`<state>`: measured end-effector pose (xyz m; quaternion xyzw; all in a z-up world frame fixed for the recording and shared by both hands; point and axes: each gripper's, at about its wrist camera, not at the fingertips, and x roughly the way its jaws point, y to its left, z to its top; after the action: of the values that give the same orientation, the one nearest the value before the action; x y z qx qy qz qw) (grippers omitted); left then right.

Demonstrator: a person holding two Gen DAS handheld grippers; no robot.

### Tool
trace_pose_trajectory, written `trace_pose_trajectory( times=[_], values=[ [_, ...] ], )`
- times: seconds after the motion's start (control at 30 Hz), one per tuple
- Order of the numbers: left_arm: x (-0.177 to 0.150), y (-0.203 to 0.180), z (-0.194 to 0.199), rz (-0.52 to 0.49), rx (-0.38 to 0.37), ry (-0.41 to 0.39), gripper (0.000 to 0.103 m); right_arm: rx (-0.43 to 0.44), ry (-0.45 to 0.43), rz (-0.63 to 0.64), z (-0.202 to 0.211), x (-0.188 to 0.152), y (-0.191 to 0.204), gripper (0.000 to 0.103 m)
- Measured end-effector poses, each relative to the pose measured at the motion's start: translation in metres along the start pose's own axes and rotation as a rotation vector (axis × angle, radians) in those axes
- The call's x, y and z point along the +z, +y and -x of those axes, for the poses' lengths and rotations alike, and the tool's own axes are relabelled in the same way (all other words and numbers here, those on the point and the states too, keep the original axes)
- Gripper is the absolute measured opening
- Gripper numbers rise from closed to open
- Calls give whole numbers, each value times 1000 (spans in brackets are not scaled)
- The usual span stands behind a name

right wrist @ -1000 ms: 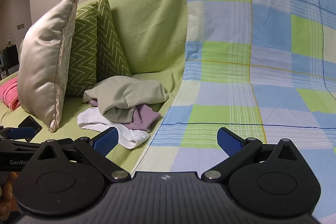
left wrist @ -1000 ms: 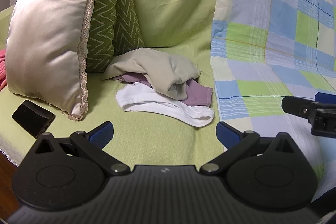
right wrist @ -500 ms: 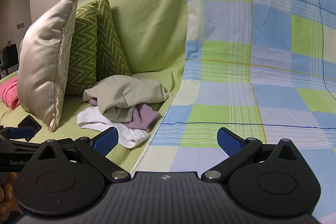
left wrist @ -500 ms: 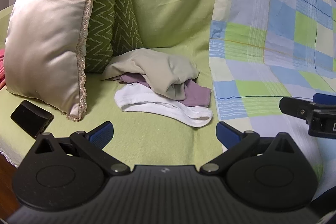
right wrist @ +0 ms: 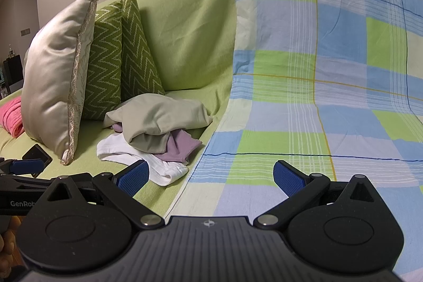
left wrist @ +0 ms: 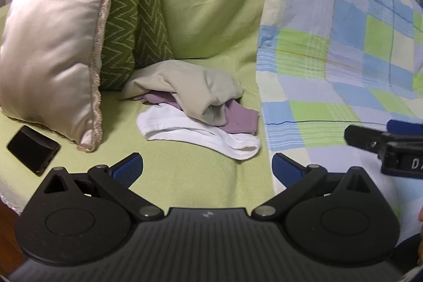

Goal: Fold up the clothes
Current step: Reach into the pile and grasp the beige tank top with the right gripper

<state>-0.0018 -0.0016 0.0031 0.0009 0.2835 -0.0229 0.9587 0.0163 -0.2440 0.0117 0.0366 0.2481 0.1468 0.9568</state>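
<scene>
Left wrist view: over the past second little has changed; your left tool (left wrist: 207,167) has only drifted slightly, jaws wide and empty, short of the pile. The beige garment (left wrist: 190,86) lies on the purple garment (left wrist: 238,118) and white garment (left wrist: 195,131) on the green sofa (left wrist: 185,176). Your right tool (right wrist: 210,177) is equally wide over the checked sheet (right wrist: 317,97). Folding hasn't started; you still need a first grasp.

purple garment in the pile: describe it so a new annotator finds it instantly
Start at the sofa's light green cover and the two green zigzag cushions leaning on its back. In front of them lies a small clothes heap. The mauve purple knit garment is its middle layer, peeking out beneath the crumpled beige garment and lying over the white ribbed garment; it is the only purple thing there.
</scene>
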Motion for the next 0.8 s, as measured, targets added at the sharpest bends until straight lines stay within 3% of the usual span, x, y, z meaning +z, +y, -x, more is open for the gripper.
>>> trace_pose_trajectory(
  times=[0.2, 0.33, 0.53, 0.57, 0.63, 0.7, 0.8],
  values=[
    [12, 9, -12, -120, 34, -23, 102, 48, 45, -7, -7, 1, 0, 103],
    [23, 24, -25, -202, 48, -58, 102, 111, 17, 28, -19, 9, 2, 102],
    [27, 34, -61, -379, 65, -98, 102, 159, -14, 279, -58, 29, 30, 86],
    [26, 35, -69, -410, 62, -110, 99, 165, -11, 329, -68, 30, 37, 85],
    [26, 38, -87, -454, 46, -85, 77, 178, -6, 435, -90, 31, 52, 77],
    [25, 42, -103, -498, 46, -78, 75, 193, -9, 558, -109, 28, 68, 69],
    [22, 48, -123, -560, 66, -99, 75, 204, -34, 760, -135, 18, 90, 67]
  ],
)
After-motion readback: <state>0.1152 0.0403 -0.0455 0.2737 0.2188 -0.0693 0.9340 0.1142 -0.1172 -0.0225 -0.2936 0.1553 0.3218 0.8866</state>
